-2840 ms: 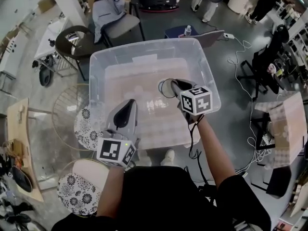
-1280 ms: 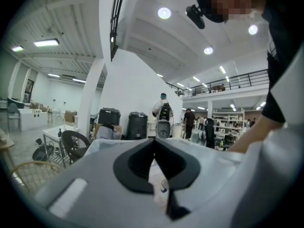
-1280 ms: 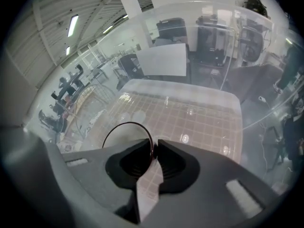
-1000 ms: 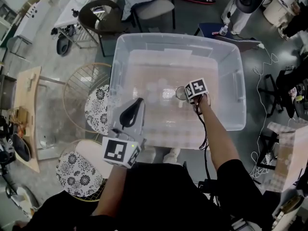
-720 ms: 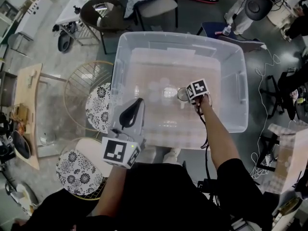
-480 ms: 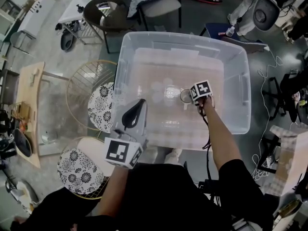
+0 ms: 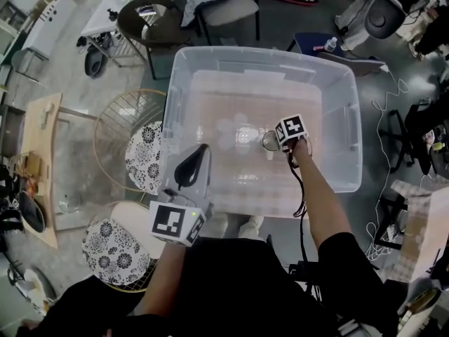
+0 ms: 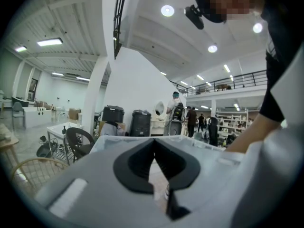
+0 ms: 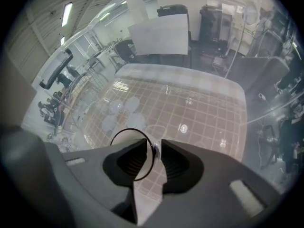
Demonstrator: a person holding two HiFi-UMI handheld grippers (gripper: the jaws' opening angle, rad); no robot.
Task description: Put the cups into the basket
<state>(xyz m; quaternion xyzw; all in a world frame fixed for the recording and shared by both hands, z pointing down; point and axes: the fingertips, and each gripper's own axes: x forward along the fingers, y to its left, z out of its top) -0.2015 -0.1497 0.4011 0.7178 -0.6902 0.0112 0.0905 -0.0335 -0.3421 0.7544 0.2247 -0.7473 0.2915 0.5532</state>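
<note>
One clear dark-rimmed cup (image 9: 124, 135) sat between your right gripper's (image 9: 155, 151) opening jaws in the clear plastic basket (image 7: 355, 118), left gripper (image 8: 154, 152) shut; lifting clear seemed next

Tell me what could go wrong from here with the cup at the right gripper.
1. The right gripper has its jaws opening with the wall of the clear cup between them, one jaw inside the rim. Pulling back at an angle could hook the rim and tip the cup.
2. Other clear cups sit close by on the floor of the bin. If this cup slides or topples, it could knock them.
</note>
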